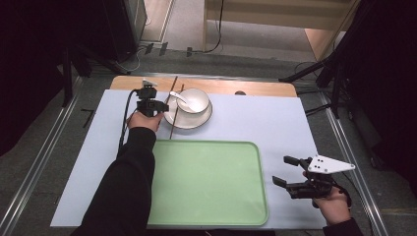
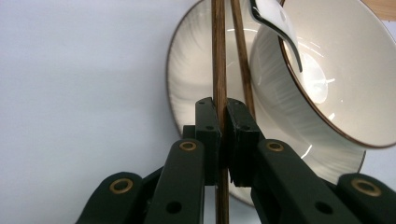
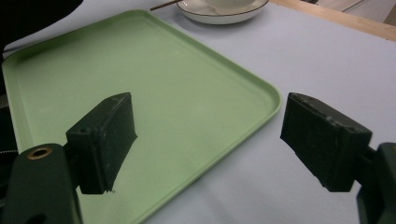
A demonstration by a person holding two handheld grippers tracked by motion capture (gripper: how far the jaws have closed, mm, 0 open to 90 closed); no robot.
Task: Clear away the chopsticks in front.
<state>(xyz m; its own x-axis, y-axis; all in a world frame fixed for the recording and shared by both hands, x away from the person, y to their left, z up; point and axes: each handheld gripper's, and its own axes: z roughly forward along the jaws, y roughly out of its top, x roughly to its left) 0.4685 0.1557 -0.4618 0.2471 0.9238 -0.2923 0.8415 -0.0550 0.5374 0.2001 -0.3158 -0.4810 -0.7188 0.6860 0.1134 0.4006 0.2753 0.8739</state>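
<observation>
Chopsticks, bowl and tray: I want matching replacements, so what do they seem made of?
Chopsticks: probably wood, brown with visible grain, matte. Bowl: likely glazed ceramic, glossy white with sharp highlights and a thin dark rim. Tray: apparently plastic, uniform pale green, smooth, soft sheen, moulded raised edge.

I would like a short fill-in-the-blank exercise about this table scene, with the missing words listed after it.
1. The left gripper is shut on one wooden ____.
2. The white spoon rests in the ____.
3. The bowl stands on a white ____.
4. The right gripper hangs open beside the ____ tray.

Missing words: chopstick; bowl; plate; green
</observation>
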